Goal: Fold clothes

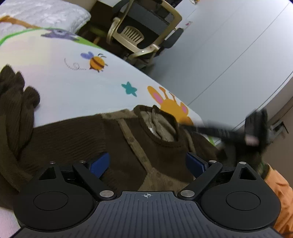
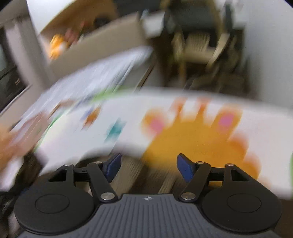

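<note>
Brown sweater (image 1: 128,146) lies under open left gripper (image 1: 148,163)

Sheet (image 1: 77,87): pale, spread flat, printed with cartoon pictures, running to a curved edge at the right.
Bee (image 1: 96,62): orange with a blue wing, a dotted loop trailing to its left.
Star (image 1: 129,88): teal, between the bee and the giraffe.
Giraffe (image 1: 171,104): orange head with pink ears, near the sheet's edge; large but blurred in the right wrist view (image 2: 194,137).
Pillow (image 1: 49,13): white, quilted, at the far end of the sheet.
Chair (image 1: 141,31): beige frame, dark back, black armrests, on the floor beyond the sheet.
Floor (image 1: 219,60): plain grey, with thin seam lines.
Cardboard box (image 2: 95,38): open, blurred, something orange inside.
</note>
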Demonstrator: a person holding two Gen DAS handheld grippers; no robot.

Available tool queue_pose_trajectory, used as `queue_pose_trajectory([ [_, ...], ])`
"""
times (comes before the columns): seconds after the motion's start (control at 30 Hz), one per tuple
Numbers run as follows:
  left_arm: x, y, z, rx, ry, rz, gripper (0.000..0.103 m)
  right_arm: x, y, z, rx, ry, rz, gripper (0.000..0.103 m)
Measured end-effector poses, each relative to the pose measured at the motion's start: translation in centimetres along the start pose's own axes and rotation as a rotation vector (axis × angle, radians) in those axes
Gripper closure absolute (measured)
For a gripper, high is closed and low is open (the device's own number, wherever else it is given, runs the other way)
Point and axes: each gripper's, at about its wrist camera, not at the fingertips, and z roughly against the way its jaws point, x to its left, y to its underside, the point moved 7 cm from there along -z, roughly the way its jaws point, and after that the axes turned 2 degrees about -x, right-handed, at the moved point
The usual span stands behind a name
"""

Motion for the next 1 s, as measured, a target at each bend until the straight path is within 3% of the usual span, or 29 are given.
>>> queue_pose_trajectory([
  [0.07,0.4,0.1,0.2,0.004,-0.004,-0.003,0.009,-1.3,-0.5,-1.1,-0.04,0.071,-0.015,0.037],
  [0.1,0.5,0.1,0.4,0.003,-0.017,-0.011,0.009,-1.7,-0.5,-1.0,-0.036,0.061,-0.039,0.038],
  [0.2,0.4,-0.4,1.0,-0.008,-0.054,-0.033,0.009,-2.1,0.2,0.7,-0.005,-0.035,-0.103,0.039],
  [0.33,-1.4,-1.2,0.8,-0.015,0.049,-0.019,0.009,-0.8,1.6,4.7,0.052,-0.149,-0.062,0.036],
  [0.43,-2.0,-1.5,-1.4,0.021,0.082,0.037,0.009,-0.4,3.3,6.1,0.14,-0.201,-0.077,0.035],
  [0.53,-1.5,-1.7,-3.6,0.049,0.086,0.113,0.009,-0.7,4.9,6.3,0.212,-0.199,-0.101,0.035],
  [0.67,-0.3,-2.4,-4.8,0.027,0.098,0.24,0.009,-1.1,6.4,5.8,0.265,-0.211,-0.168,0.031],
  [0.83,0.5,-5.0,-5.6,-0.039,0.089,0.267,0.009,0.6,5.4,4.4,0.259,-0.274,-0.124,0.031],
  [0.93,0.8,-7.3,-6.3,-0.076,0.102,0.299,0.009,0.7,2.7,2.8,0.166,-0.267,-0.165,0.031],
  [1.0,1.0,-8.8,-6.6,-0.118,0.087,0.291,0.009,-0.1,0.7,2.0,0.07,-0.219,-0.204,0.031],
])
